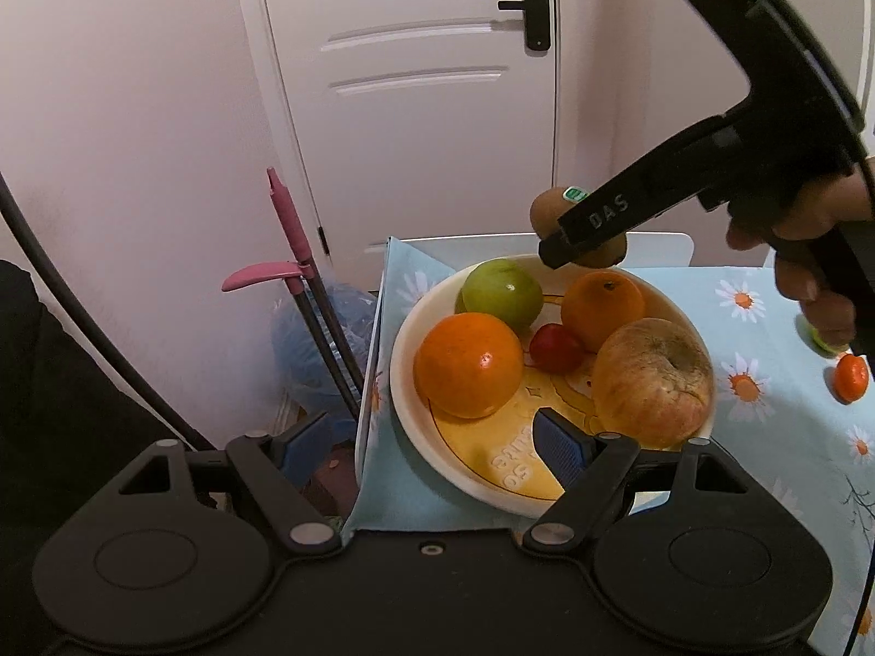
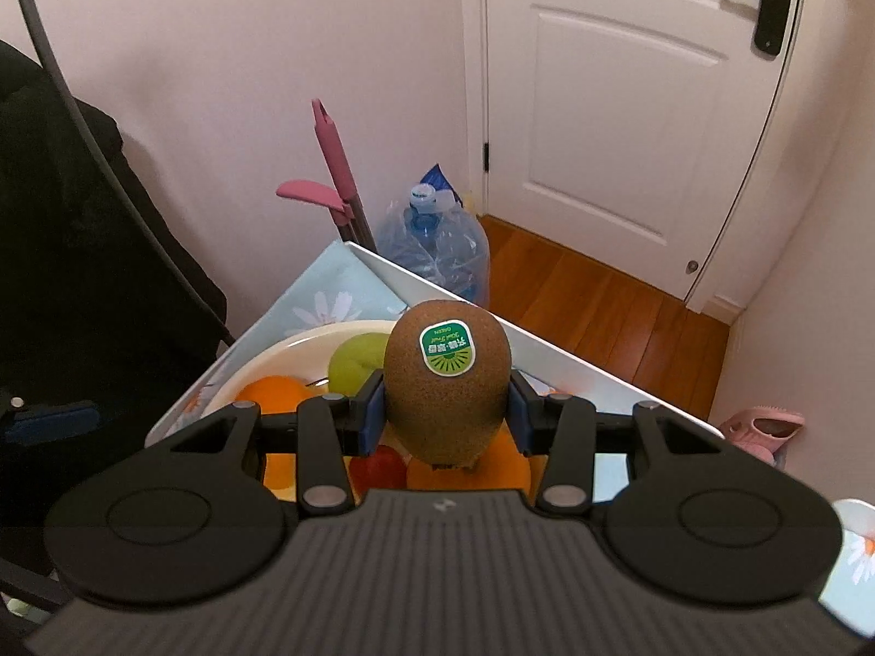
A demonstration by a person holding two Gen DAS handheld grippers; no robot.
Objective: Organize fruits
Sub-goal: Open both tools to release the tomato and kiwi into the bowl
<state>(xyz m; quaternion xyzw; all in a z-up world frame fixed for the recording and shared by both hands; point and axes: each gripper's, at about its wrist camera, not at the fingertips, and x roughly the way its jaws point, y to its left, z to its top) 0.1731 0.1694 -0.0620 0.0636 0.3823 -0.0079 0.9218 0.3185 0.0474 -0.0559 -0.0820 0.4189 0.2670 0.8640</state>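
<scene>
A cream plate (image 1: pixel 407 410) on the flowered tablecloth holds two oranges (image 1: pixel 467 363), a green apple (image 1: pixel 503 292), a small red fruit (image 1: pixel 555 347) and a wrinkled apple (image 1: pixel 653 380). My right gripper (image 2: pixel 445 410) is shut on a brown kiwi (image 2: pixel 445 382) with a green sticker. It holds the kiwi (image 1: pixel 549 208) in the air above the plate's far rim. My left gripper (image 1: pixel 432 437) is open and empty at the plate's near rim, its right pad (image 1: pixel 558 445) over the plate.
A small orange fruit (image 1: pixel 850 377) and a green one (image 1: pixel 820 339) lie on the cloth at the right. Left of the table stand a pink-handled mop (image 1: pixel 290 240) and a blue water jug (image 2: pixel 437 246). A white door (image 2: pixel 629 109) is behind.
</scene>
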